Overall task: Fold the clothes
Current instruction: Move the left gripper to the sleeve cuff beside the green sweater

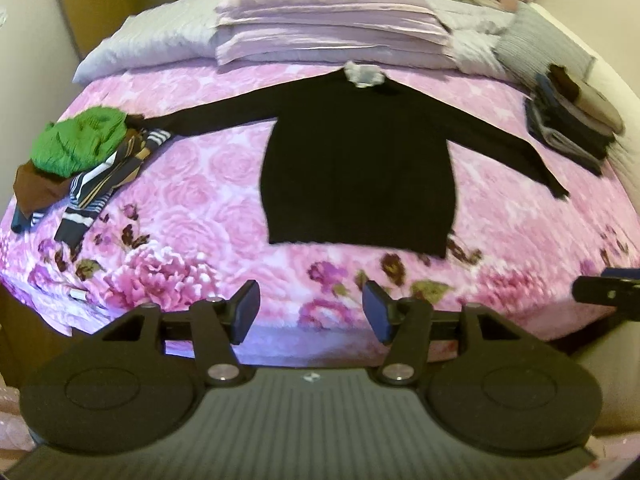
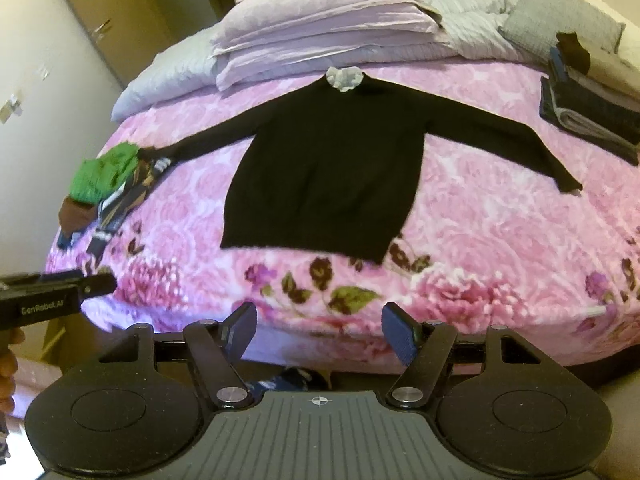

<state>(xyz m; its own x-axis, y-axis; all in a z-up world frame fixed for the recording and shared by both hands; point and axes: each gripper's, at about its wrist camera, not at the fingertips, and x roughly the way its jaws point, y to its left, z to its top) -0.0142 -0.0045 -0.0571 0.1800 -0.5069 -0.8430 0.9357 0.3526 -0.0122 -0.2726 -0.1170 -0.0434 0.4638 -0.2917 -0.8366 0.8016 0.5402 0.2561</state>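
Black sweater (image 1: 356, 168) spread flat mid-bed (image 1: 500, 216), left gripper (image 1: 311, 312) and right gripper (image 2: 319, 328) gaping empty off the near edge; risk: one-layer pinch bunches the fold.

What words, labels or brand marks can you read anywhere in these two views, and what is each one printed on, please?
"GenRobot.AI": white lettering on the black body of the left hand-held gripper, seen at the left edge of the right wrist view; slightly blurred, so the last letters are uncertain.
No other text is readable. The small round crosshair mark on the right hand-held gripper is a symbol without letters. The black sweater and pink floral bedspread show no wording.
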